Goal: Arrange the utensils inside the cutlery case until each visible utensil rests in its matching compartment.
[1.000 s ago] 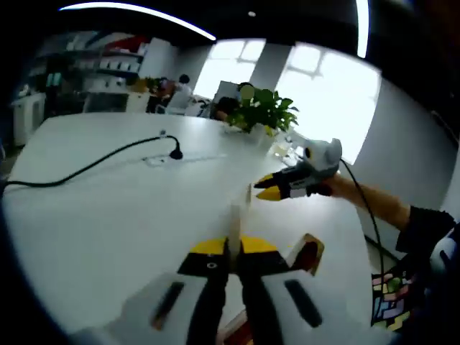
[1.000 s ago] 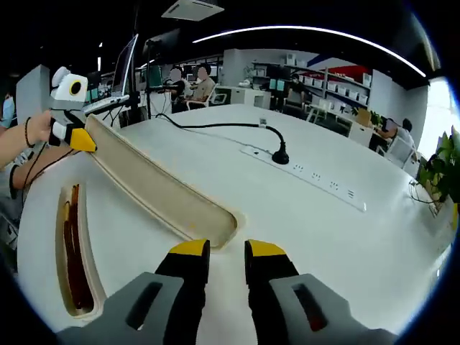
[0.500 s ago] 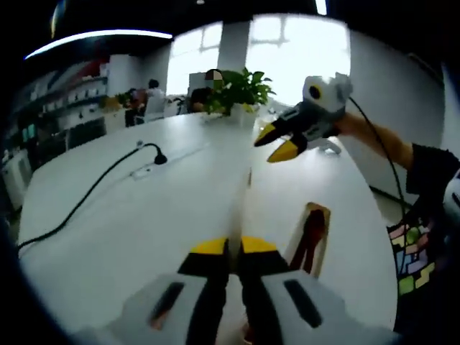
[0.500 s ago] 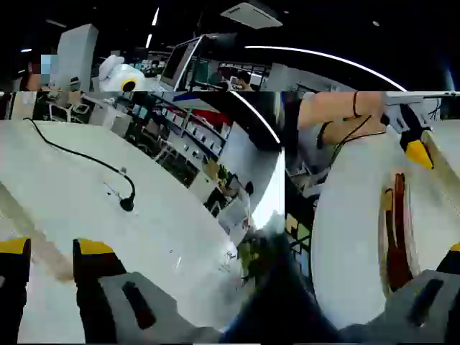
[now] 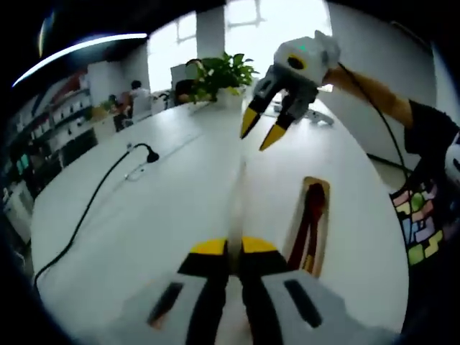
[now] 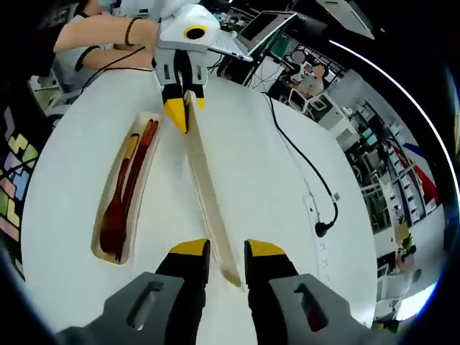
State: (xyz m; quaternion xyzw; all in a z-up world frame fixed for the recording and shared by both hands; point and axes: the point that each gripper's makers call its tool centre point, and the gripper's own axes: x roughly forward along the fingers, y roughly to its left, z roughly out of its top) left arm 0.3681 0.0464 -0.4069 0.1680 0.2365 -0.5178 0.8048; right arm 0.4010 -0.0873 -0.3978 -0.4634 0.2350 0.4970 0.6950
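Observation:
My left gripper (image 5: 233, 246) is shut on one end of a long pale case lid (image 5: 236, 201), which runs away from it over the white table. In the right gripper view that lid (image 6: 205, 194) stretches from the left gripper (image 6: 187, 109) down to my right gripper (image 6: 226, 249). The right gripper is open, its jaws on either side of the lid's near end. It also hangs open above the lid's far end (image 5: 260, 129). Beside the lid lies the case tray (image 6: 108, 201) (image 5: 296, 230), holding a dark wooden spoon (image 6: 115, 223) and chopsticks (image 6: 140, 162).
A black cable (image 5: 108, 190) runs to a plug at a power strip (image 6: 320, 215) on the round white table (image 5: 144, 237). A potted plant (image 5: 219, 72) stands at its far edge. A person's forearm (image 5: 374, 93) (image 6: 100, 36) holds each gripper. Shelves and desks lie beyond.
Both views have swung. The right gripper has come from beside the lid to above its end, pointing down. The left gripper keeps hold of the lid, now seen edge-on.

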